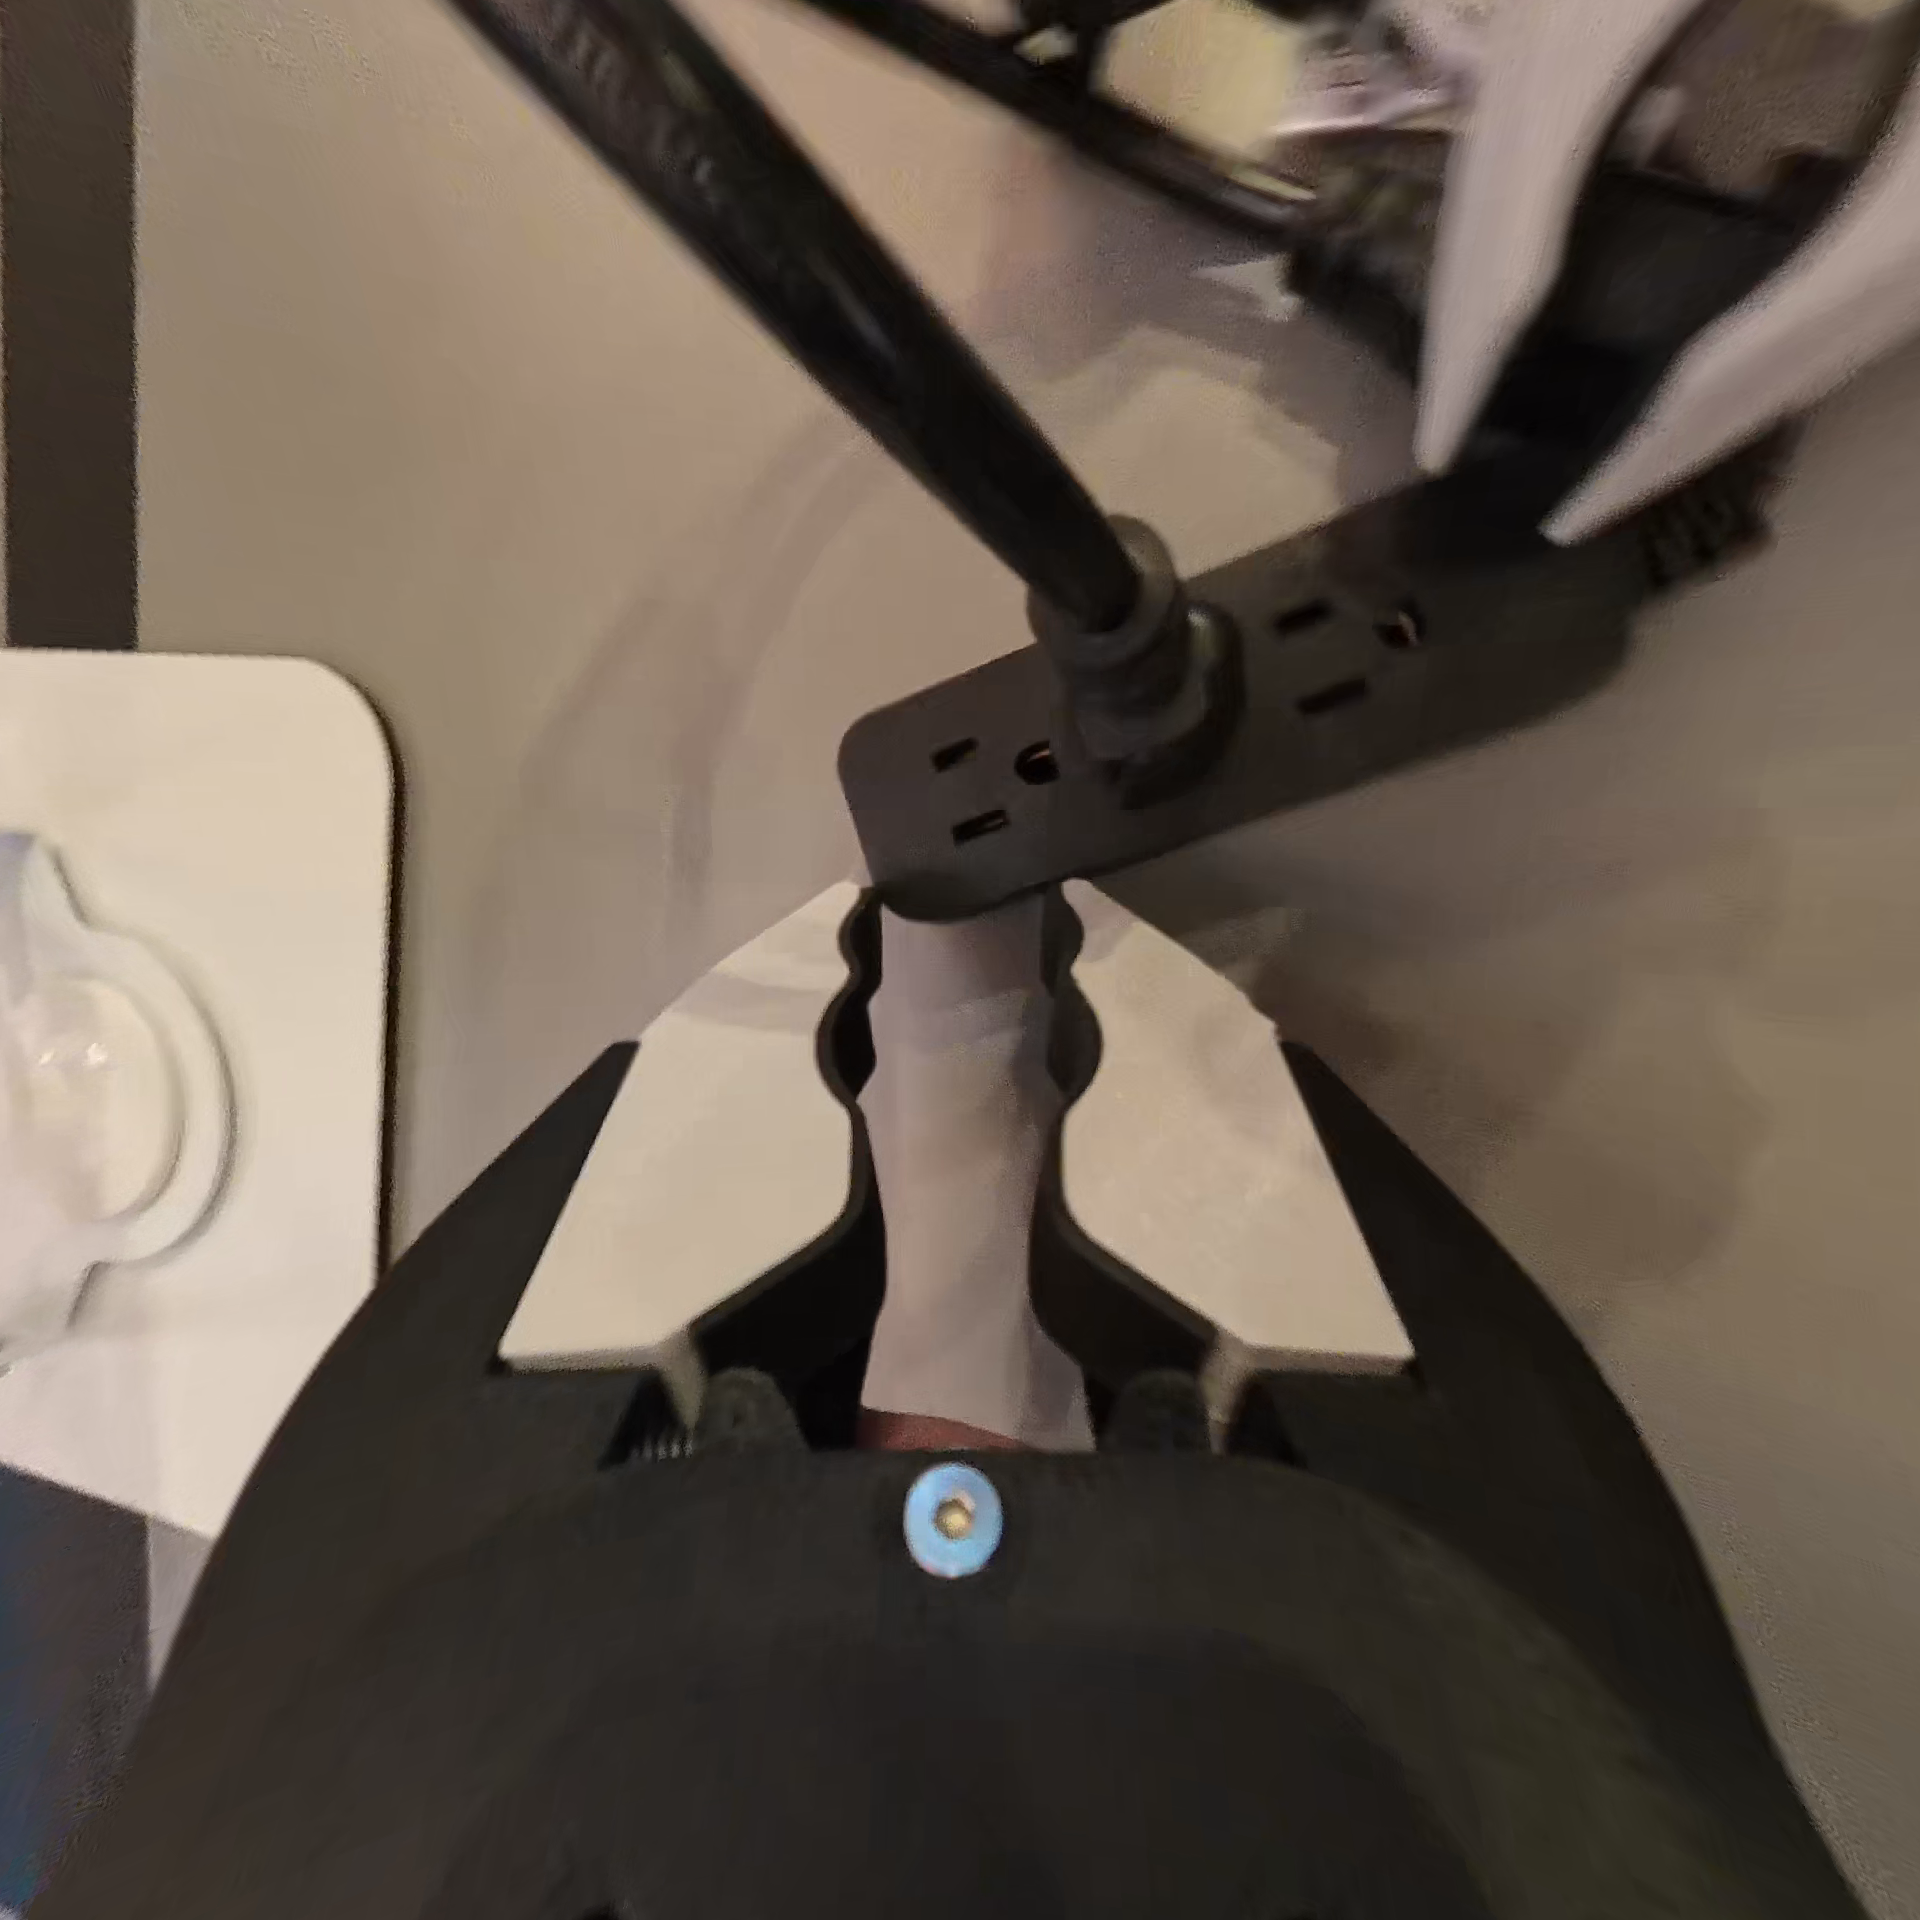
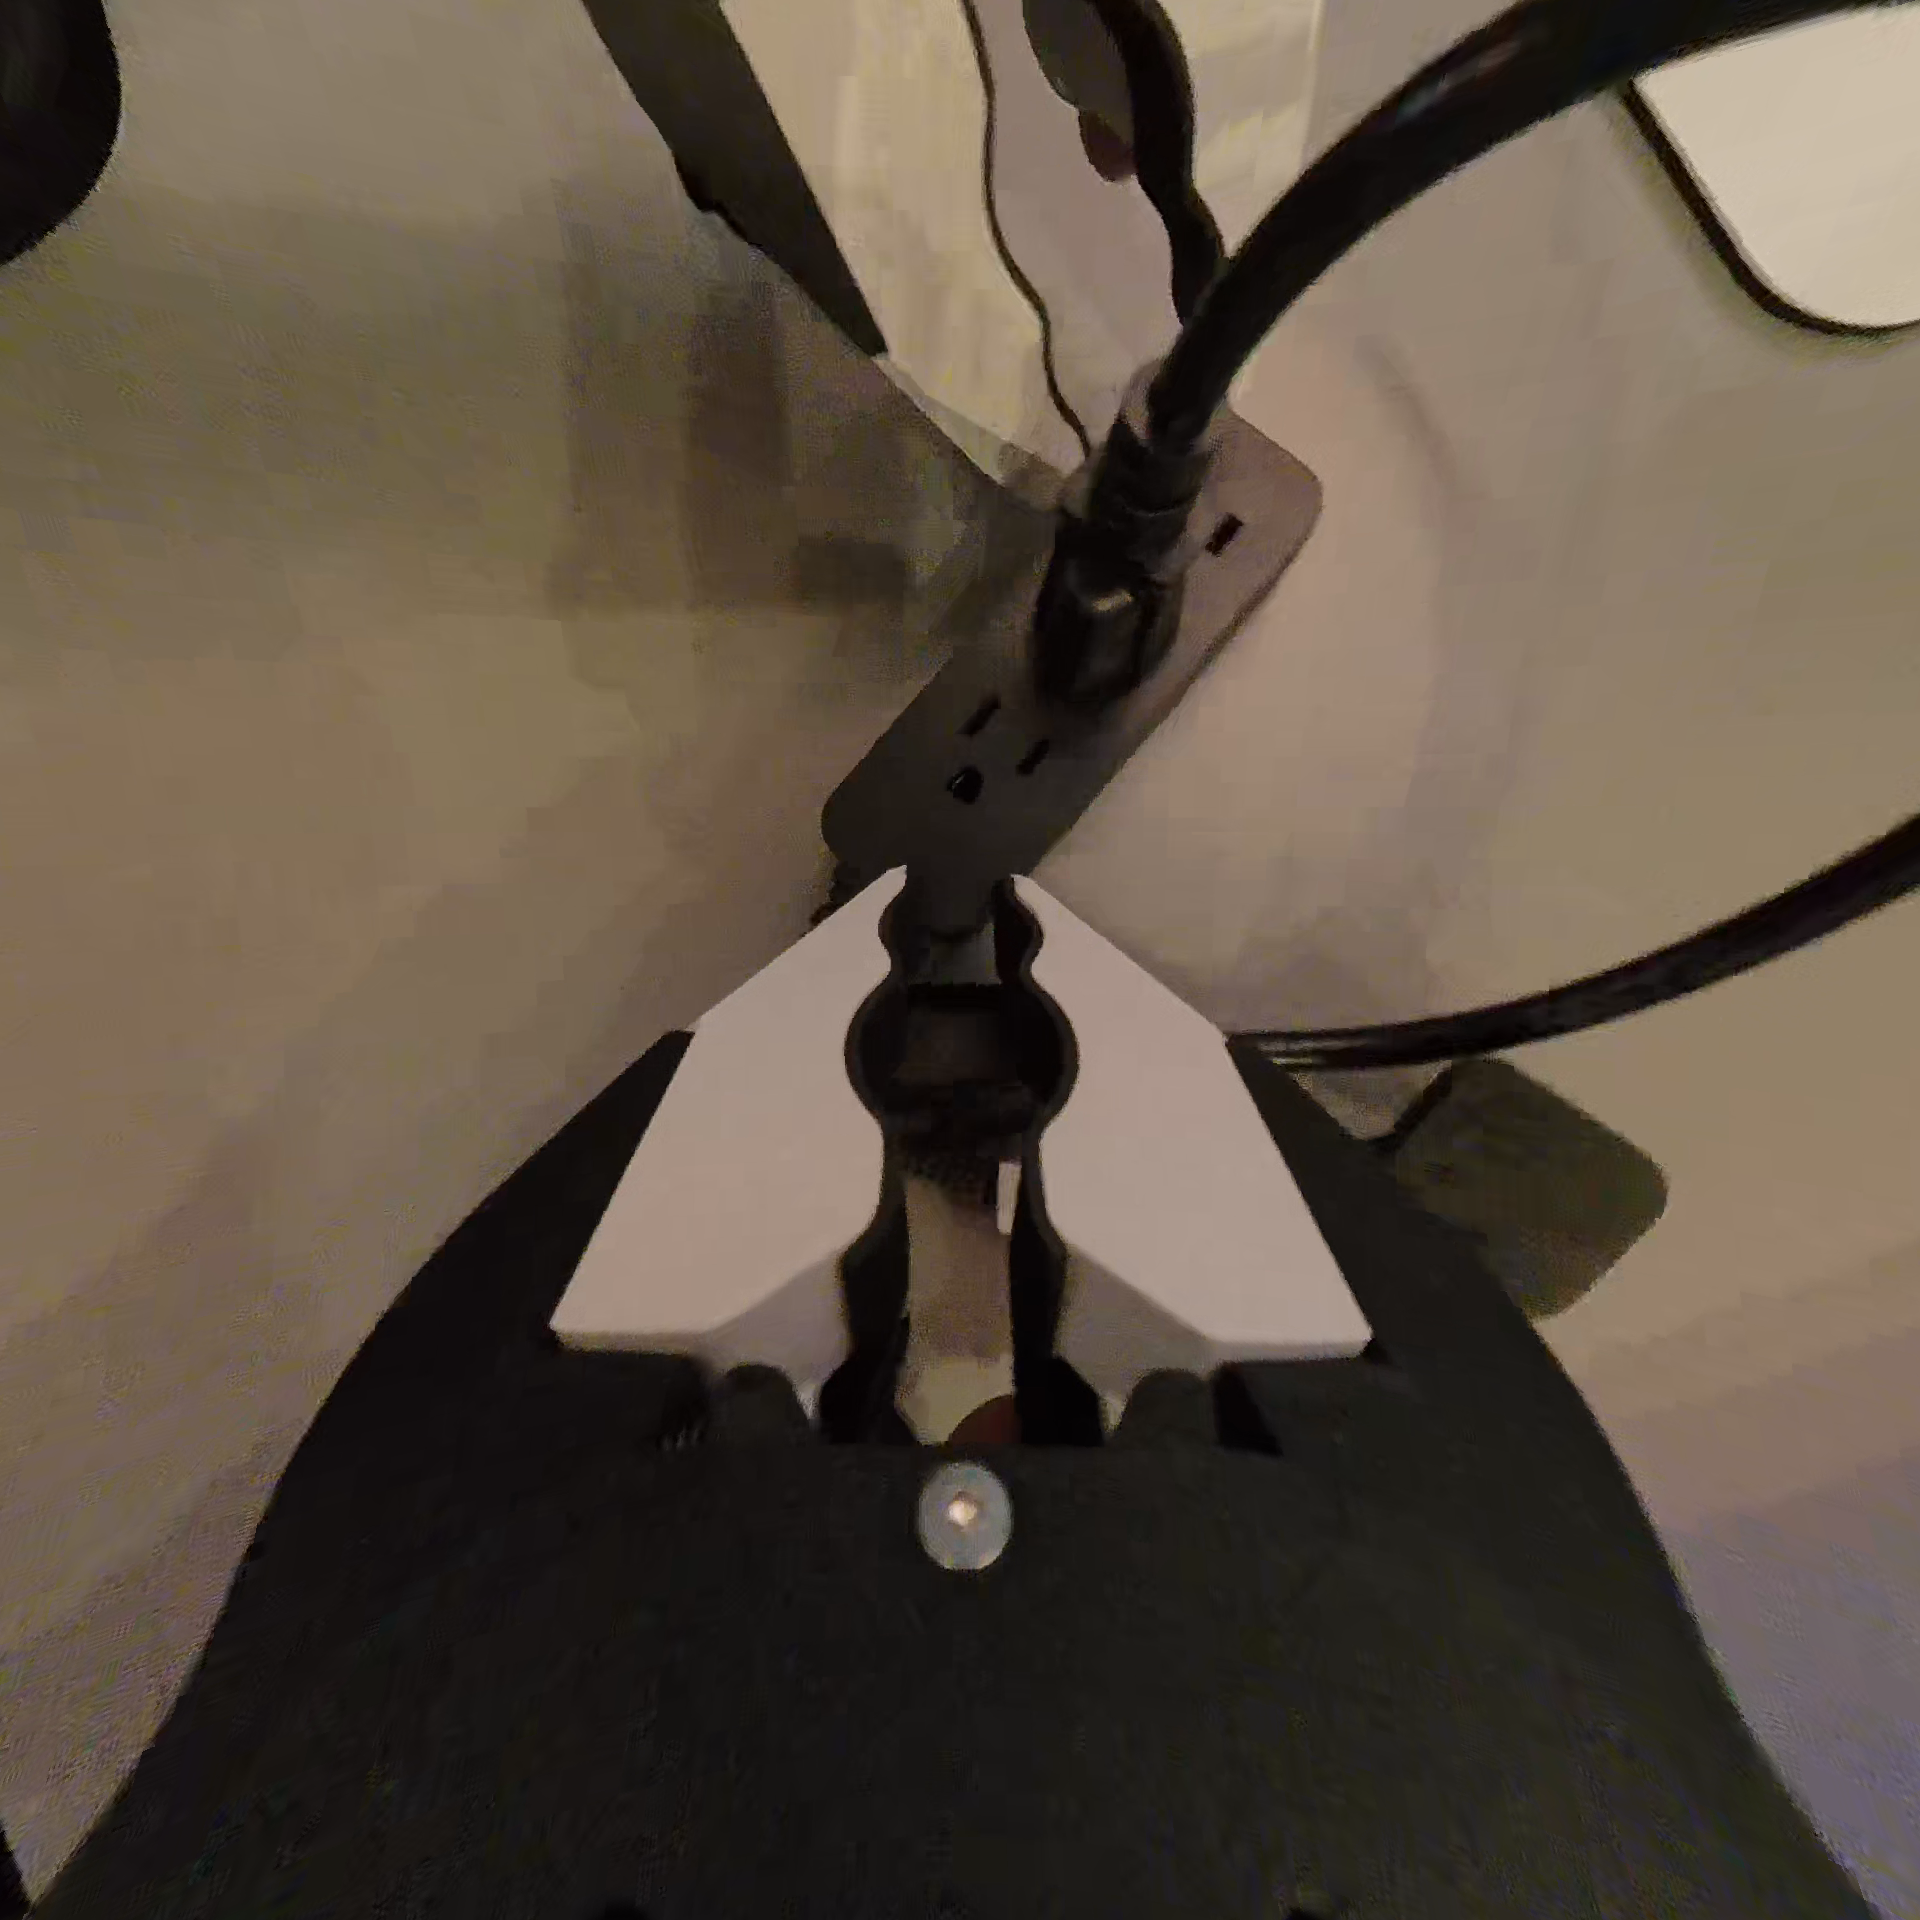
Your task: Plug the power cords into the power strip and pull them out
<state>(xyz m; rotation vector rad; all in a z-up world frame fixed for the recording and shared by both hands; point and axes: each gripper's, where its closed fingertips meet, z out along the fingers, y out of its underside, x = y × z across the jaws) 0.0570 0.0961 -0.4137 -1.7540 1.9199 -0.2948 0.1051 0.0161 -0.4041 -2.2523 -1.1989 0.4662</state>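
A black power strip (image 1: 1299, 675) lies slantwise over the pale table, with one black plug (image 1: 1132, 665) seated in its middle outlet and a thick black cord (image 1: 831, 312) running up left. My left gripper (image 1: 961, 909) has its tips closed on the strip's near end. The right gripper (image 1: 1507, 488), white-sided, clamps the far end by the ribbed cord exit. In the right wrist view my right gripper (image 2: 956, 904) is shut on that end of the strip (image 2: 1039, 748). The plug (image 2: 1101, 603) and its cord (image 2: 1351, 208) rise beyond it.
A white rounded board (image 1: 260, 935) holding a clear plastic piece sits at the left. A second black cord (image 2: 1610, 966) curves along the right, above a grey block (image 2: 1538, 1195). A thin wire (image 2: 1018, 260) and another white board (image 2: 1818, 156) lie farther off. The tips of one gripper are about 10 cm away from the tips of the other.
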